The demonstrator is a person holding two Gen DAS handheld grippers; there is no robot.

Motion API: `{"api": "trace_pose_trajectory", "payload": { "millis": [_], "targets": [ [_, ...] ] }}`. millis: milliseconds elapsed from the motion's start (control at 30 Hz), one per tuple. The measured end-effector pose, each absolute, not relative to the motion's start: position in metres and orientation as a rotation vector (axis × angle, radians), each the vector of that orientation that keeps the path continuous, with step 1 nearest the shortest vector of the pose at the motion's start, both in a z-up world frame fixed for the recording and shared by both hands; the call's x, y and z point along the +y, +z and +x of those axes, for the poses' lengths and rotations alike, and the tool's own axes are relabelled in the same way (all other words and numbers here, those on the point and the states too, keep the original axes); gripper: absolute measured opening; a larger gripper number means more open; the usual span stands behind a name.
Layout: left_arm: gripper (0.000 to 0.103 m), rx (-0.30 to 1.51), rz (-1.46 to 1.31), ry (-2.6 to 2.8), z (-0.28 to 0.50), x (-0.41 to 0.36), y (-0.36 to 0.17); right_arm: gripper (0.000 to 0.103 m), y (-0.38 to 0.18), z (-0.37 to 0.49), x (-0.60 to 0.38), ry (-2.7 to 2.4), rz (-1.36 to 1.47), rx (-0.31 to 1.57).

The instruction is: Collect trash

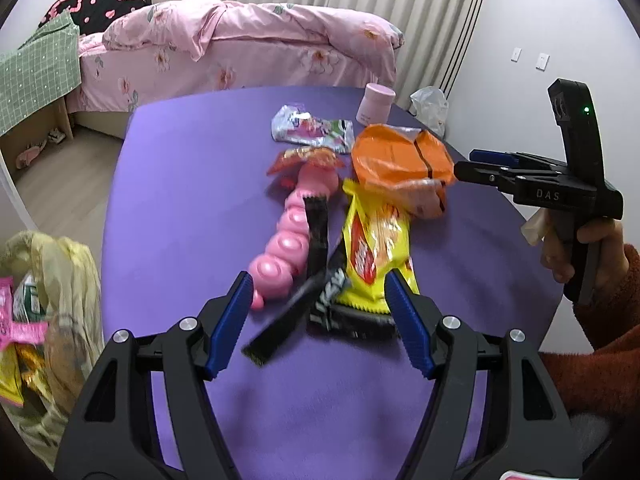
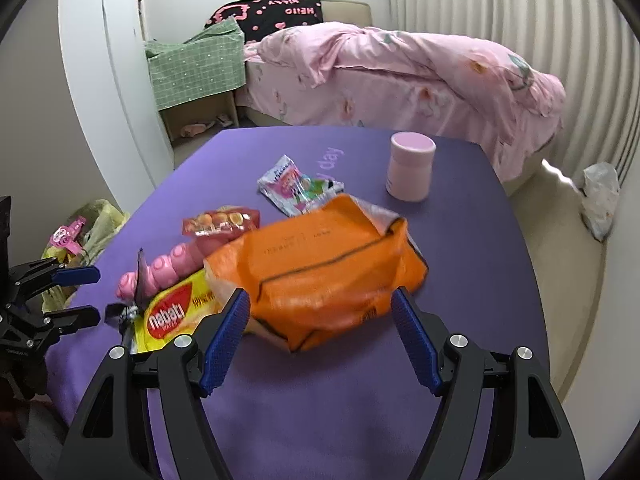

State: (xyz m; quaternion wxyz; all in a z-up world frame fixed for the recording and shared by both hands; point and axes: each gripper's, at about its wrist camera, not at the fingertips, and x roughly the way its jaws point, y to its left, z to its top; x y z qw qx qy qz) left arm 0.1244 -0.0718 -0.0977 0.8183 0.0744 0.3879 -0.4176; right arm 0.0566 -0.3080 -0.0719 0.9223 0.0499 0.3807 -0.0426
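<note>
Soft, even indoor light fills both views, fairly bright, with only faint shadows under the wrappers on the purple table. No harsh glare; the orange bag carries a mild sheen. Motion blur smears that bag and the black wrapper near the table's near edge. Fisheye distortion bends the table edges, the curtain and the walls, and dark vignetting cuts off the corners.

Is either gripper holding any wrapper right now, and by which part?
Nothing is held. The left gripper and right gripper both hover open above the purple table.
</note>
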Motion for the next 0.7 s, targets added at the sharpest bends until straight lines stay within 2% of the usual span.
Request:
{"api": "trace_pose_trajectory", "payload": {
  "millis": [167, 367, 433, 500, 700],
  "targets": [
    [0.064, 0.848, 0.112, -0.838, 0.124, -0.056, -0.101, 0.069, -0.073, 0.073, -0.330, -0.108, 0.211, 0.735],
    [0.064, 0.844, 0.075, -0.801, 0.123, -0.041, -0.099, 0.068, -0.108, 0.108, -0.344, -0.179, 0.322, 0.869],
    [0.064, 0.844, 0.085, -0.809, 0.121, -0.041, -0.099, 0.067, -0.114, 0.105, -0.334, -0.125, 0.310, 0.885],
    [0.064, 0.850, 0.092, -0.825, 0.120, -0.045, -0.099, 0.062, -0.118, 0.100, -0.321, -0.075, 0.274, 0.910],
    [0.064, 0.858, 0.141, -0.870, 0.117, -0.065, -0.104, 0.061, -0.115, 0.069, -0.331, -0.157, 0.203, 0.914]
  ]
}}
